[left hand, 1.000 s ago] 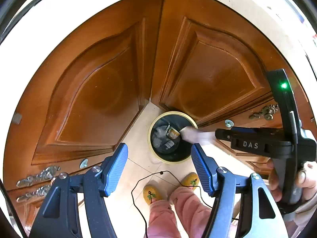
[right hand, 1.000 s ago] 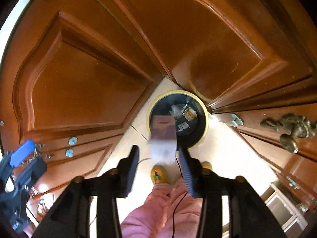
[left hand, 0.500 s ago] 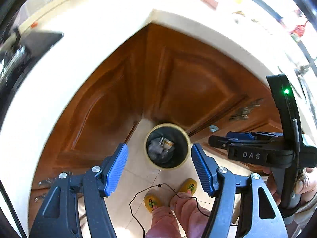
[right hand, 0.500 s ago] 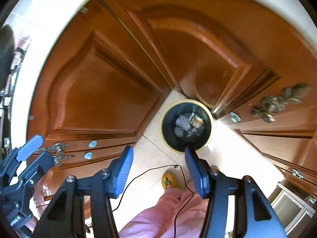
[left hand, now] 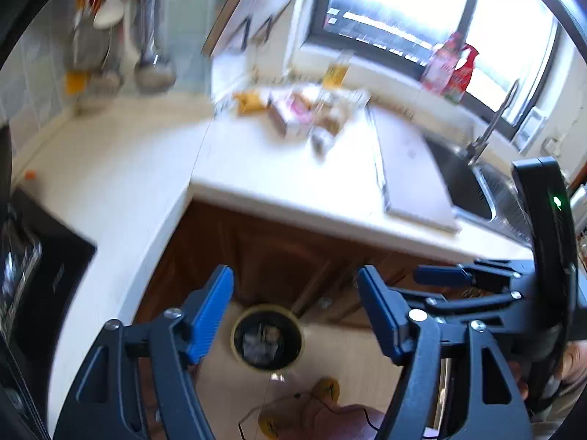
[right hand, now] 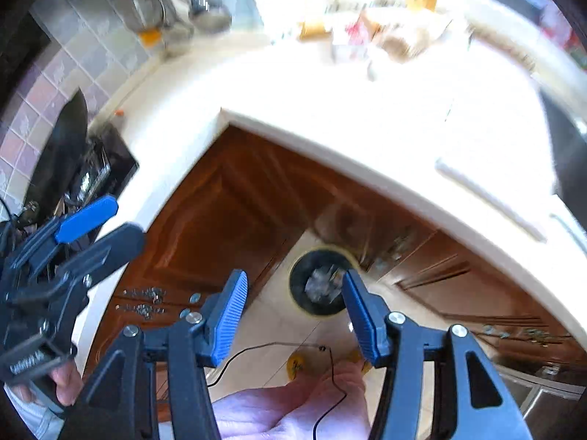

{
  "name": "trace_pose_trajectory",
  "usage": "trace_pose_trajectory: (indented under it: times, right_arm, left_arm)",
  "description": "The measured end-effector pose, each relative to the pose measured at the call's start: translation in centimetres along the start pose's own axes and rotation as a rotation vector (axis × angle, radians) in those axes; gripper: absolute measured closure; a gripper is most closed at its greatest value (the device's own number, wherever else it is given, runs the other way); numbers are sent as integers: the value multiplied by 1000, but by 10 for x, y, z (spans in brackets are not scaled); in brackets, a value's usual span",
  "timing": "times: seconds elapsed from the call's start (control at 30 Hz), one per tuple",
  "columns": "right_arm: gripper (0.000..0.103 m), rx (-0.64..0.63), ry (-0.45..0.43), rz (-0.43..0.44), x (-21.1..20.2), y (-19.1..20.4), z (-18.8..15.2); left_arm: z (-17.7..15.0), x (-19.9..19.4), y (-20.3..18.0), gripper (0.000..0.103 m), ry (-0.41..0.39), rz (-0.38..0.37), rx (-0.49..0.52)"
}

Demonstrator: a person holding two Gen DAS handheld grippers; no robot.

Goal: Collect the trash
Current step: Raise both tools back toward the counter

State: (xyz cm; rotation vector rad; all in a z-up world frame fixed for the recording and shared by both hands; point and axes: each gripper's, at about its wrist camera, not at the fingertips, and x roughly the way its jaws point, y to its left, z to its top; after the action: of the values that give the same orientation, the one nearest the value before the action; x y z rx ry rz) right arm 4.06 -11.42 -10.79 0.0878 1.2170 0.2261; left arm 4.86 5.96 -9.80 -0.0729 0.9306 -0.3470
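A round black bin with a pale yellow rim (left hand: pixel 267 338) stands on the floor in the cabinet corner, with crumpled trash inside; it also shows in the right wrist view (right hand: pixel 320 283). A blurred pile of wrappers and boxes (left hand: pixel 304 112) lies at the back of the white counter (left hand: pixel 293 183), seen too in the right wrist view (right hand: pixel 370 36). My left gripper (left hand: pixel 295 311) is open and empty, high above the bin. My right gripper (right hand: pixel 293 313) is open and empty, also above the bin. Each gripper shows in the other's view, the right one (left hand: pixel 488 282) and the left one (right hand: pixel 73 234).
Brown wooden cabinet doors (right hand: pixel 227 220) run under the L-shaped counter. A steel sink with a tap (left hand: pixel 473 183) and a white board (left hand: pixel 411 172) sit at the right, a black hob (left hand: pixel 33 275) at the left. Utensils hang on the tiled wall (left hand: pixel 146 55). My feet (left hand: pixel 323 388) are below.
A piece of trash left my right gripper and dropped into the bin. Both grippers have risen and tilted up, so the counter top and window have come into view.
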Motion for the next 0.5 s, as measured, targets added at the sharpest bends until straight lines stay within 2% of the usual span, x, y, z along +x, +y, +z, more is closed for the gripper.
trace_pose_trajectory:
  times: [0.07, 0.17, 0.3, 0.5]
  right_arm:
    - [48, 16, -32, -46, -22, -3, 1]
    - [48, 49, -90, -71, -49, -7, 2]
    - [48, 93, -162, -97, -77, -17, 5]
    - [48, 143, -264, -117, -100, -31, 26]
  left_arm:
    - [14, -10, -8, 28, -33, -13, 20]
    - [37, -26, -15, 26, -76, -35, 40]
    - [59, -42, -23, 15, -110, -43, 35]
    - [90, -43, -30, 14, -141, -41, 37]
